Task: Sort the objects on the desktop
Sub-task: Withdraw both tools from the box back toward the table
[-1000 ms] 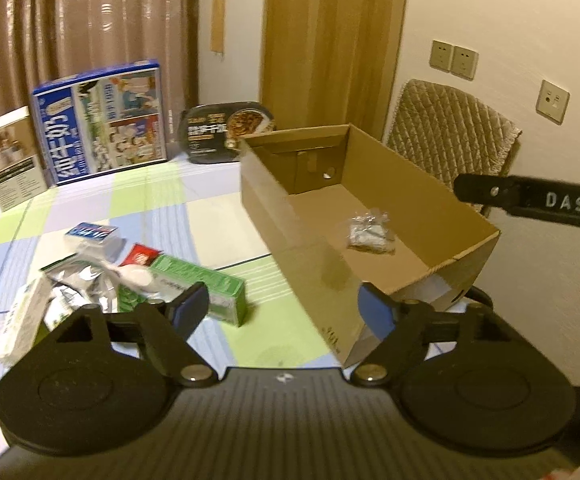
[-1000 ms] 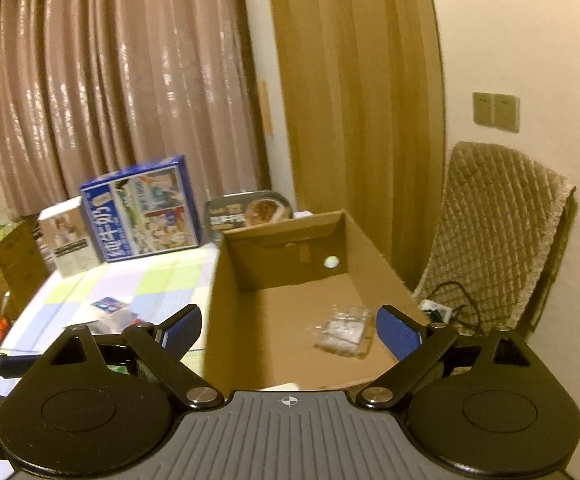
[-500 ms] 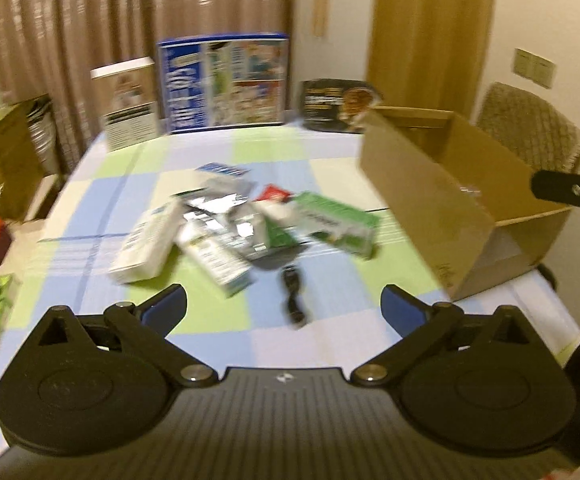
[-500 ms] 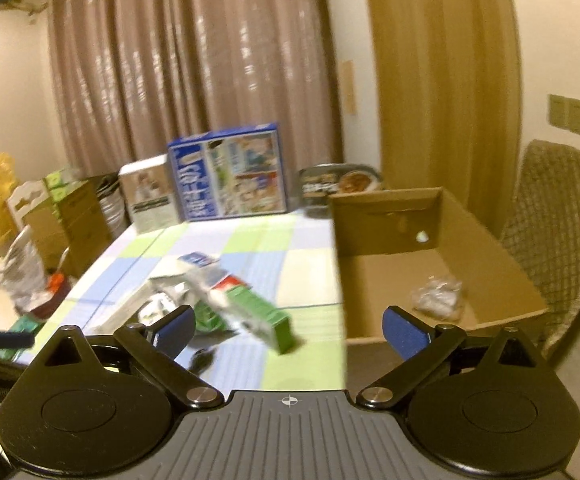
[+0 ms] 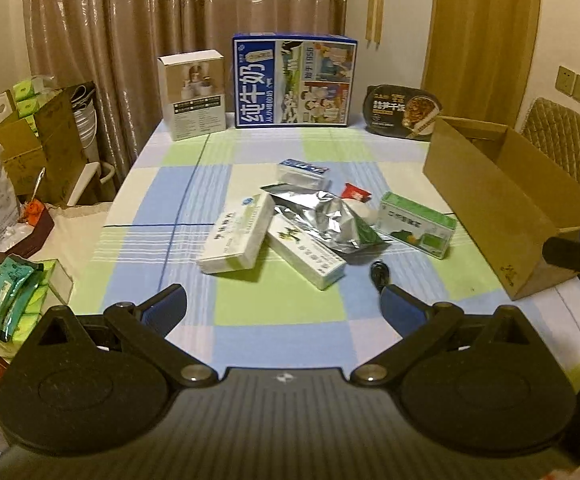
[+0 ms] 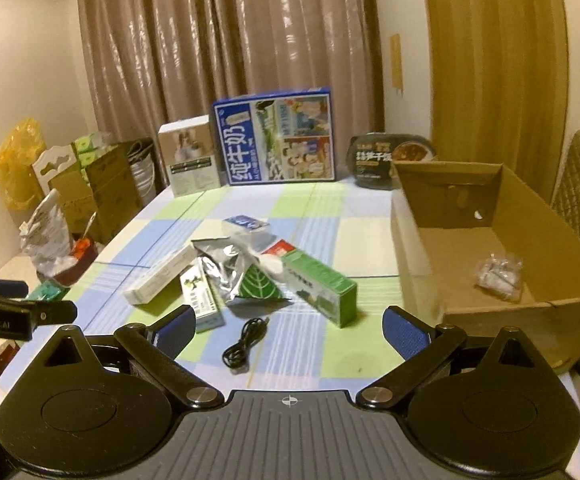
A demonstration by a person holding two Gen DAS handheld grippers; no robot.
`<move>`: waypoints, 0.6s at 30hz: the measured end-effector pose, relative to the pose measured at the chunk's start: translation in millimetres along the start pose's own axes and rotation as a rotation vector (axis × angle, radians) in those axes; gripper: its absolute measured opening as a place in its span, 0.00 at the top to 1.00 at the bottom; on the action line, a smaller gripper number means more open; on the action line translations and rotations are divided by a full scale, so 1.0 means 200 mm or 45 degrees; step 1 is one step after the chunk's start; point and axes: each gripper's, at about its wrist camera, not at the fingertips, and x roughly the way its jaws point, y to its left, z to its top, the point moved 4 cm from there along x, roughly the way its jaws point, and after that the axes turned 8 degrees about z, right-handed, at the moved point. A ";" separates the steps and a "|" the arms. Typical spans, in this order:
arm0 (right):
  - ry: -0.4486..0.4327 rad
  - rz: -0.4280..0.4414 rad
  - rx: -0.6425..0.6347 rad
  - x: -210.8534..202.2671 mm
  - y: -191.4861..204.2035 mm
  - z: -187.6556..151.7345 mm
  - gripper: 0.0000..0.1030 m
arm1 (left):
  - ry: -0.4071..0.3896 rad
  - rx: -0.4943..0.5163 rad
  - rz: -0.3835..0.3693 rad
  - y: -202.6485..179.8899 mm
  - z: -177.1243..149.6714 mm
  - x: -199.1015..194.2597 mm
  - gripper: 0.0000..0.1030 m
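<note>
Inspector A: State of the left hand-held gripper?

Inspector B: Jaws spread wide, having just been opening, nothing between them. It hangs above the near part of the bench, apart from every item.

Inspector A: And the right hand-held gripper?

Inspector B: Also wide apart, jaws just opened a little further, empty. The black cable lies on the bench just beyond the gap between its fingers, not touched.

Inspector A: Location of the items to be sorted?

Inspector B: Heaped mid-bench, ahead of both grippers: a white box, a foil pouch, a second long box and a green box at the right of the heap. The cardboard box stands at the right edge, well right of the heap, with one clear plastic packet inside.
</note>
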 end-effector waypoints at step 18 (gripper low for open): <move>0.216 0.067 -0.006 0.59 0.03 -0.17 0.38 | 0.097 0.121 -0.043 0.11 0.07 0.47 0.02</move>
